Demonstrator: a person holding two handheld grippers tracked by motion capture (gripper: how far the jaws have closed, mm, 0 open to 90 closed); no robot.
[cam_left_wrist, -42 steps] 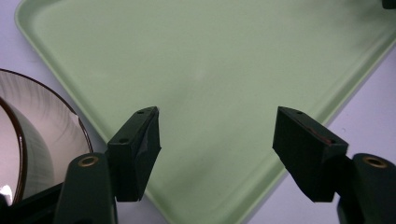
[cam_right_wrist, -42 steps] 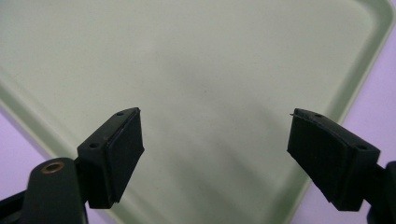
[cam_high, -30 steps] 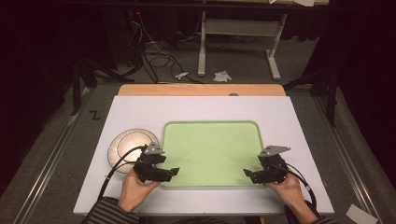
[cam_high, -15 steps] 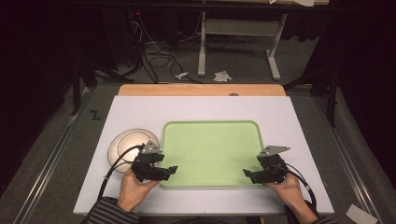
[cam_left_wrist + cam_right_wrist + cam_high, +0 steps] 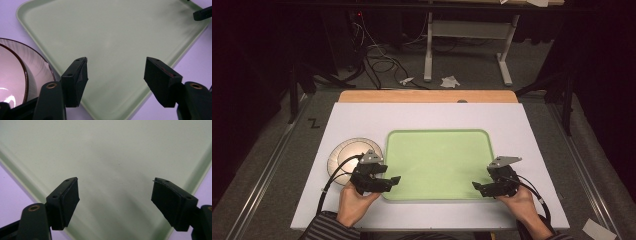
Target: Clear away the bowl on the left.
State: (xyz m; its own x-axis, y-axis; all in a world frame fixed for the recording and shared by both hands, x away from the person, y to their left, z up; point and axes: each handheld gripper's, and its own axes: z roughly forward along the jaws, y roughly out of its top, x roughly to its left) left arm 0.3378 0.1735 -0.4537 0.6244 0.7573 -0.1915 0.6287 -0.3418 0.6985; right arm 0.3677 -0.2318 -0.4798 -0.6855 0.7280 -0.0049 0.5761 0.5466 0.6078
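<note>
A pale green tray (image 5: pixel 437 137) lies empty in the middle of the white table top. My left gripper (image 5: pixel 392 182) hovers at the tray's near left corner, jaws open and pointing right, nothing between them. My right gripper (image 5: pixel 477 187) is at the near right corner, jaws open and pointing left, also holding nothing. In the left gripper view the open gripper (image 5: pixel 116 75) frames the tray's floor (image 5: pixel 112 37), and the other gripper's tip (image 5: pixel 202 13) shows at the top right. In the right gripper view the open gripper (image 5: pixel 115 200) stands over the tray (image 5: pixel 107 150).
A round glass plate (image 5: pixel 347 152) sits left of the tray, close behind my left gripper; its rim (image 5: pixel 37 67) shows in the left gripper view. A wooden strip (image 5: pixel 427 96) runs along the table's far edge. Cables and a stand's legs (image 5: pixel 467 45) lie on the floor beyond.
Both grippers stay at the tray's near corners; the left one has shifted slightly toward the near edge. Nothing was taken hold of or let go.
</note>
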